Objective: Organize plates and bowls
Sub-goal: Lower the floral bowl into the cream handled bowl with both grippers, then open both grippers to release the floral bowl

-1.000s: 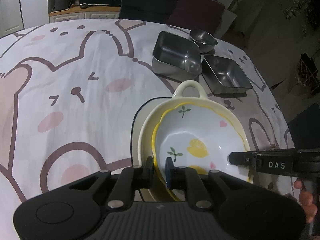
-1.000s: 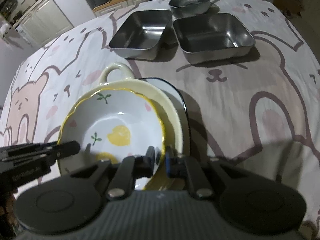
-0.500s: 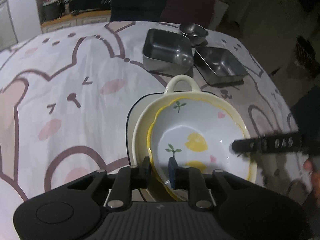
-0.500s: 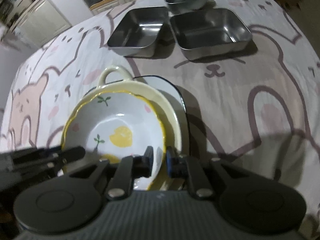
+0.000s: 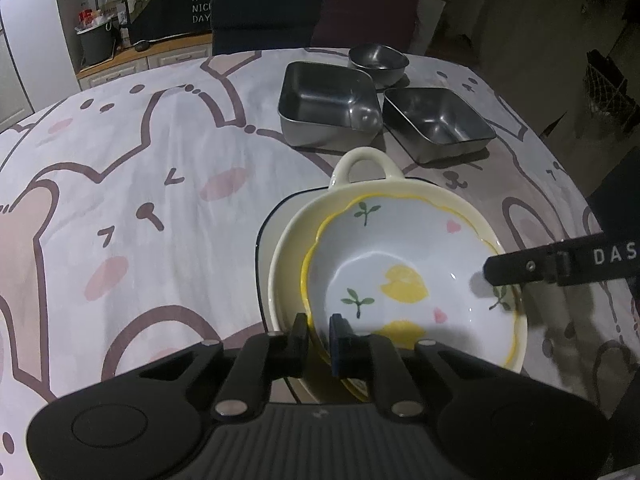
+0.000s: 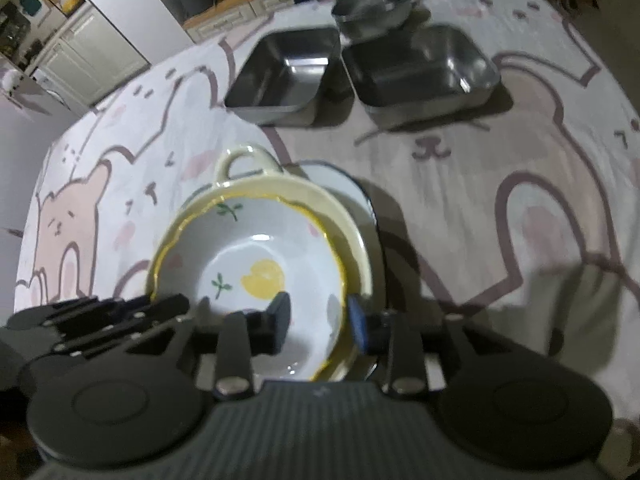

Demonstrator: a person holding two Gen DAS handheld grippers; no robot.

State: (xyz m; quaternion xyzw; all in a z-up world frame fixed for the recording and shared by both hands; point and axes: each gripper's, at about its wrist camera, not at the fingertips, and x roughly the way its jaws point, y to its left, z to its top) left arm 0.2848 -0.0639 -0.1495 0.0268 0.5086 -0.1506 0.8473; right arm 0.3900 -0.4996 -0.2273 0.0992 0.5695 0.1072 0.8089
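Observation:
A white bowl with a yellow rim and lemon print sits nested in a cream dish with a loop handle. Under both lies a dark-rimmed plate. My left gripper is closing on the bowl's near-left rim, which is pinched between its pads. My right gripper is opening; the bowl's right rim stands between its spread fingers, and the pads are off it. One finger of the right gripper reaches over the bowl in the left wrist view.
Beyond the stack stand two square steel tins and a small round steel bowl. A bear-print cloth covers the table. Dark chairs stand at the far edge.
The right gripper's jaws have spread apart and let go of the bowl's rim. The left gripper keeps its pinch on the rim and has rolled slightly.

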